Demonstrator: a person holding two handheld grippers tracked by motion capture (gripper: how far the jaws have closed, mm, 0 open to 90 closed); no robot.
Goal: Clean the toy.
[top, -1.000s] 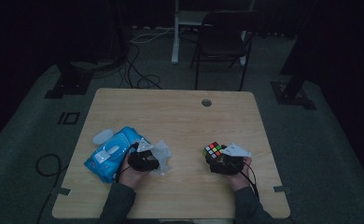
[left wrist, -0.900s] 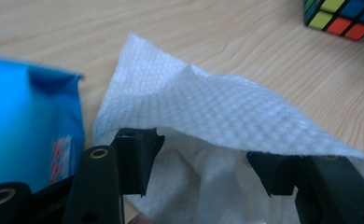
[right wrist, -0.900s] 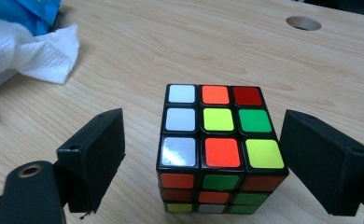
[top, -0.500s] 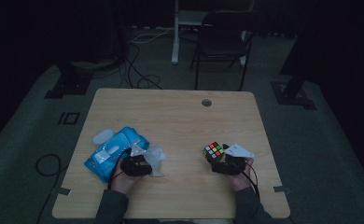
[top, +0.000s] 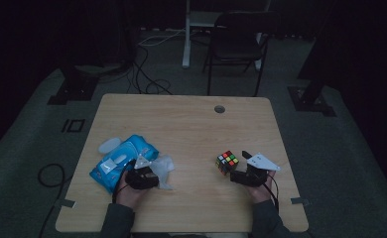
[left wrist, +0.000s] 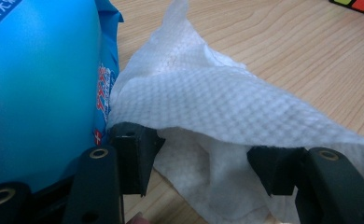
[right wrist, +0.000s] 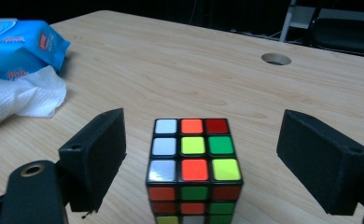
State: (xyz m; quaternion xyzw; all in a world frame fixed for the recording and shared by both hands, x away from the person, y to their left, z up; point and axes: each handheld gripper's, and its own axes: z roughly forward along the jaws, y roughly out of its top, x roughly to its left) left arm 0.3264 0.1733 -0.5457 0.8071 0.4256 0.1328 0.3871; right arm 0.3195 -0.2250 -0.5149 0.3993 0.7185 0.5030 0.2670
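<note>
The left gripper (left wrist: 201,161) stands spread, the blue wipes pack (left wrist: 35,84) against its left jaw, a white wipe (left wrist: 227,112) draped between; the right gripper (right wrist: 201,158), spread but just narrowing, flanks the colour cube (right wrist: 192,163) untouched

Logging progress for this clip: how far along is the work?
Done: one white wipe is out of the blue pack. In hand: it lies between the left claw's open jaws; the right claw straddles the puzzle cube, ungripped. Left: probably wiping the cube.
</note>
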